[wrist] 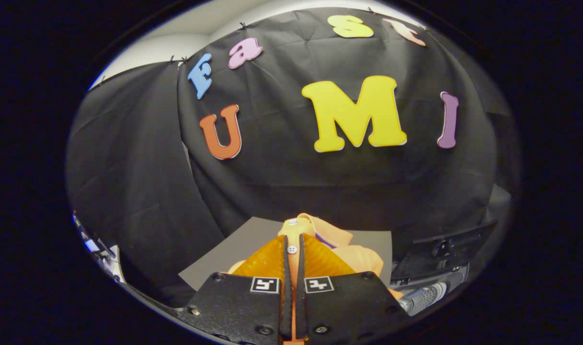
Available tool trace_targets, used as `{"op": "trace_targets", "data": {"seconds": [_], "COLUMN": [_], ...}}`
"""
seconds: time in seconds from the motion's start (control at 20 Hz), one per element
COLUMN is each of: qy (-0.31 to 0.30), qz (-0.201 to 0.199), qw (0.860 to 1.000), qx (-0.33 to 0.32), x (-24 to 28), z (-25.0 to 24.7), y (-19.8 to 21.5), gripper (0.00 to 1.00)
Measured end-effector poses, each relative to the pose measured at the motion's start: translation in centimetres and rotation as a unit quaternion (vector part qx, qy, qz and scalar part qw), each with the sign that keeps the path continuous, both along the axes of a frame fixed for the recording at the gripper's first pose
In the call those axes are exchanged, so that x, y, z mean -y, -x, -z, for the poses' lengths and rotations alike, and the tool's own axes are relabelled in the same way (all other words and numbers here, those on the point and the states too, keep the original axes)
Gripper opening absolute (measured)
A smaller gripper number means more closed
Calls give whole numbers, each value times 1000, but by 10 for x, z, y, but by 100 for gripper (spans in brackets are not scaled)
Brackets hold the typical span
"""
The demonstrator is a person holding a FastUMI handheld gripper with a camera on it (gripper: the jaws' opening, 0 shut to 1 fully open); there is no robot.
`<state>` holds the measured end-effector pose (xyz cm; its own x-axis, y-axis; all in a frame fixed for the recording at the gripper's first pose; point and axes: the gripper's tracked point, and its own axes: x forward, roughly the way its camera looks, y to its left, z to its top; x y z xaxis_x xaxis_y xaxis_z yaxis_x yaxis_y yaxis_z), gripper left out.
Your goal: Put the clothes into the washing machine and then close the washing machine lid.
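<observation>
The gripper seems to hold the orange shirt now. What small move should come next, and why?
Probably carry it, fingers kept closed, toward the dark machine part beside the gripper. The gripper is closed on the orange shirt: the buttoned front strip sits pinched between both fingers, the collar just beyond them, over the grey mat. I cannot see the machine's opening, so go slowly.

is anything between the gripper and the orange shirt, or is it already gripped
Nothing stands between them. The gripper is shut on the orange shirt, with a strip of its buttoned front pinched between both fingers above the grey board. The washing machine's position cannot be told.
</observation>
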<state>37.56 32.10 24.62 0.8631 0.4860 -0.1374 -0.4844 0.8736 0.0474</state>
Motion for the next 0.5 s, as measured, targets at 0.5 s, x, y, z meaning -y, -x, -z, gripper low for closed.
{"op": "trace_targets", "data": {"seconds": [0.5], "qy": [-32], "qz": [45], "qw": [992], "qx": [111], "x": [91], "z": [-108], "y": [76], "gripper": [6]}}
